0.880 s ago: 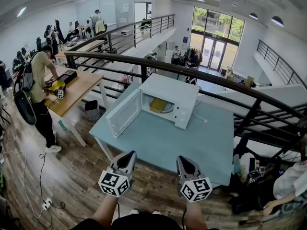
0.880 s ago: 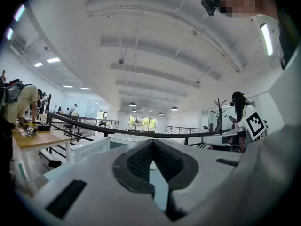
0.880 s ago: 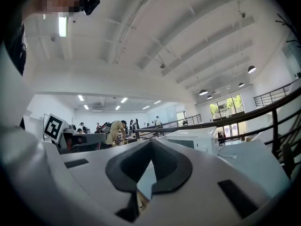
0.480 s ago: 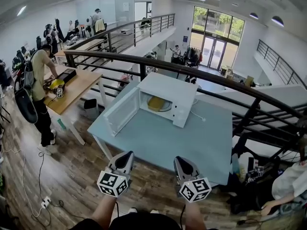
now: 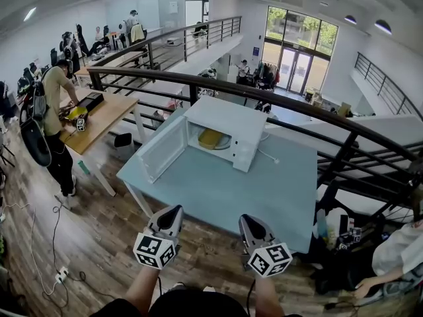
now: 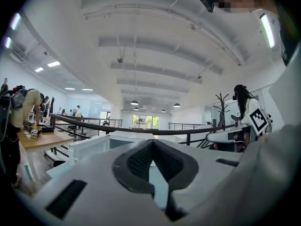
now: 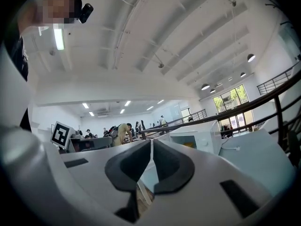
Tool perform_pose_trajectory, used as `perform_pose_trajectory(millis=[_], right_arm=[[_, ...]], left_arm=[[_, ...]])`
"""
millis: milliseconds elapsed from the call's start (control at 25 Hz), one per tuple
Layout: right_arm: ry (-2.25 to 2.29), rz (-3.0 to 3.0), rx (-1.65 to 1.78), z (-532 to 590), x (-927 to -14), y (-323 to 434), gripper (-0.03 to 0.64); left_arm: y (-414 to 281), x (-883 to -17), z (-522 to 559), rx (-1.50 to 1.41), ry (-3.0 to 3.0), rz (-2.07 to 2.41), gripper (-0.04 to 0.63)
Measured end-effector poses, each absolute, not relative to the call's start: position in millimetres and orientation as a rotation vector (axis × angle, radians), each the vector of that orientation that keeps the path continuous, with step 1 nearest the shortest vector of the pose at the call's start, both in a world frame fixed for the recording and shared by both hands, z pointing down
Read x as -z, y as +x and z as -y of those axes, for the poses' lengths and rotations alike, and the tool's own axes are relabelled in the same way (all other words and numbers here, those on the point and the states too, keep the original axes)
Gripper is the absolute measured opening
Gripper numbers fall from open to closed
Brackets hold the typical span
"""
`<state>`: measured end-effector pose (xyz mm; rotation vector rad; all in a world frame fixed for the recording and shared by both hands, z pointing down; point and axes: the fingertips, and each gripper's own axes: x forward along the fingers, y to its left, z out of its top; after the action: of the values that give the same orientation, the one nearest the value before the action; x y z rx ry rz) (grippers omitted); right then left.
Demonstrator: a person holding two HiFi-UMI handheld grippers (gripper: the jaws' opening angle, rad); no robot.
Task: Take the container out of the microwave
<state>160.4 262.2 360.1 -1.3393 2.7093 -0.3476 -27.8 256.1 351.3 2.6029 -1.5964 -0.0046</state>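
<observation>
Inside the open microwave point(image 5: 232, 132) on the bench point(image 5: 264, 190) sits the yellow container point(image 5: 211, 139). Pinched closed and empty, the left hand-held gripper point(image 5: 173, 211) and right hand-held gripper point(image 5: 246, 220) hover well short; I'd open wide before reaching in.

The head camera looks steeply down from well back of the table point(image 5: 254, 193); both gripper cameras tilt upward, sharing the microwave point(image 5: 228, 119).

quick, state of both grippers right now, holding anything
Left gripper: closed, holding nothing.
Right gripper: closed, holding nothing.
</observation>
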Motion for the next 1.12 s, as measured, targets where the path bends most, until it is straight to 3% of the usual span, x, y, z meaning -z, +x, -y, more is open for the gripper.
perform_pose_trajectory(millis=[1120], right_arm=[[-1.304, -2.719, 0.375, -221, -367, 149, 0.006]], left_arm=[[-22, -359, -209, -0.008, 2.632, 1.538, 0.006]])
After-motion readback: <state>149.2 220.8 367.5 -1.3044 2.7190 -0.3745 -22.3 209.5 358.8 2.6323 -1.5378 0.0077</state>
